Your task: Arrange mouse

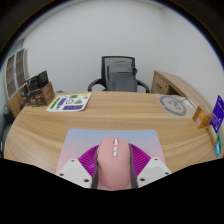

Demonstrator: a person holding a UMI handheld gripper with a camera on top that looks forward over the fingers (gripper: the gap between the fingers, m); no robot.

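Pale pink mouse (113, 165) with a grey wheel sits on a lilac-pink mat (112, 143); tongs (113, 172) pads magenta. Light wood bench (120, 112); black mesh chair (123, 74); white walls (100, 30).

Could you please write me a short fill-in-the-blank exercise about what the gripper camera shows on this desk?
1. The pink mouse sits between the gripper's two ____.
2. The mouse rests on a ____.
3. Behind the wooden desk stands an office ____.

Missing words: fingers; mouse pad; chair.
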